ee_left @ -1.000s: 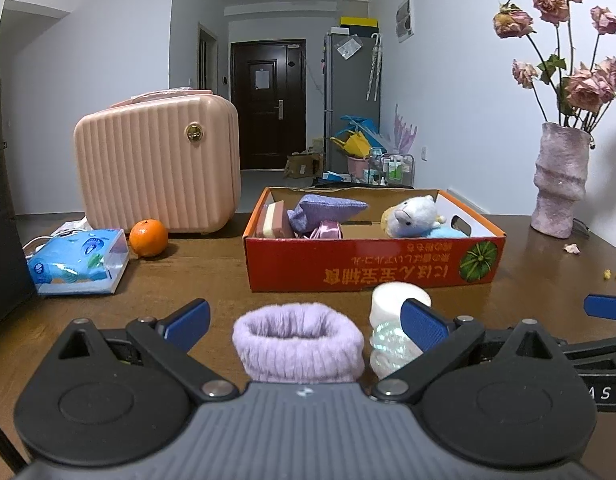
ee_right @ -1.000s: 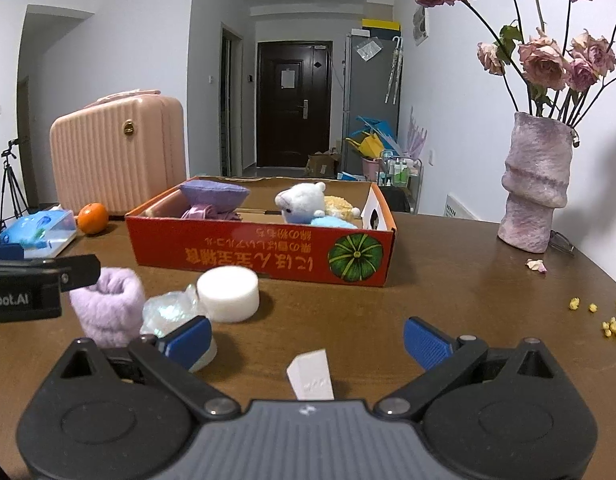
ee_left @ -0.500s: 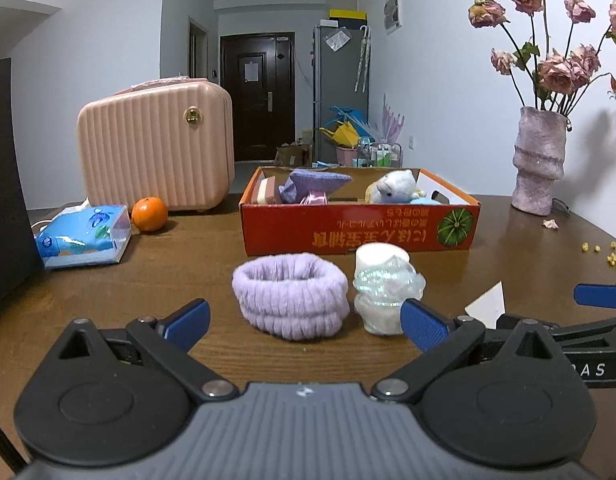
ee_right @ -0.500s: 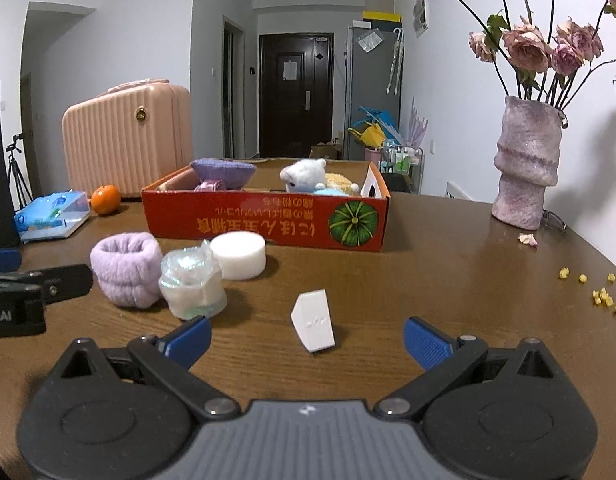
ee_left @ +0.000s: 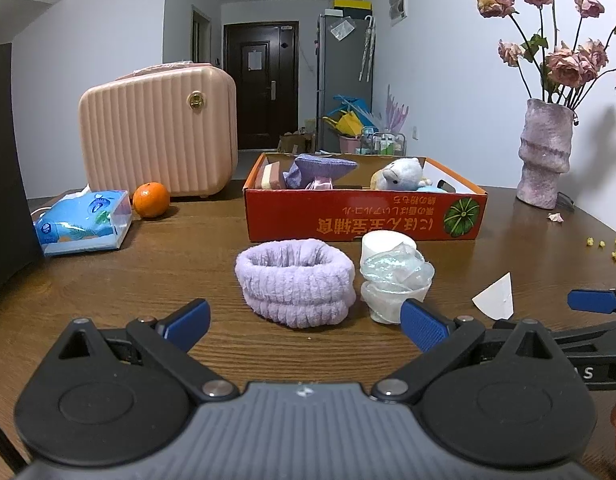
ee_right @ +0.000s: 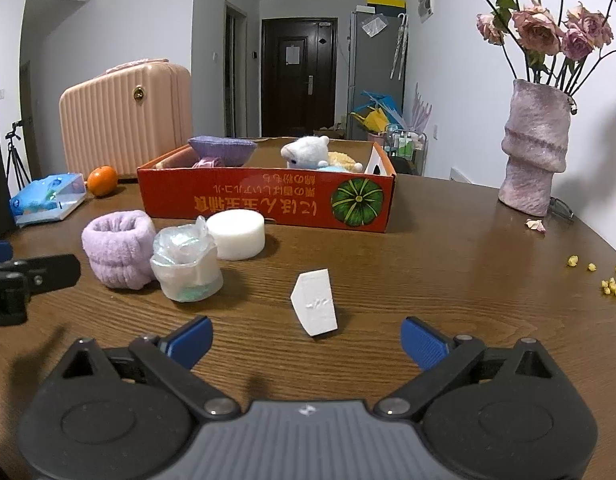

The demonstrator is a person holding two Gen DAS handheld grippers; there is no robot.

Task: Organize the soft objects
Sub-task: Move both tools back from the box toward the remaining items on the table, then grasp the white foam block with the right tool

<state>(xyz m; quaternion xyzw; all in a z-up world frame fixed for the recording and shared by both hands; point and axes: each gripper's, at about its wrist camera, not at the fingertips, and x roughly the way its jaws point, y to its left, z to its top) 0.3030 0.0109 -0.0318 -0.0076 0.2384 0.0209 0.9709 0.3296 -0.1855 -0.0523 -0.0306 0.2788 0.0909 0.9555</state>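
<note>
Box [ee_left: 363,220]: plush [ee_left: 399,174] in (among others); headband [ee_left: 294,280], sponge [ee_right: 313,304] left on surface. Left jaws wide open; right jaws closing, empty.

Far beyond the left finger: ribbed pink hard-shell suitcase [ee_left: 158,134], round orange fruit [ee_left: 150,199] touching its front, blue plastic-wrapped tissue pack [ee_left: 84,222] just beside. Far beyond the right finger: mottled pink ceramic vase [ee_right: 535,148] of dried roses, yellow crumbs [ee_right: 609,286] scattered nearer.
</note>
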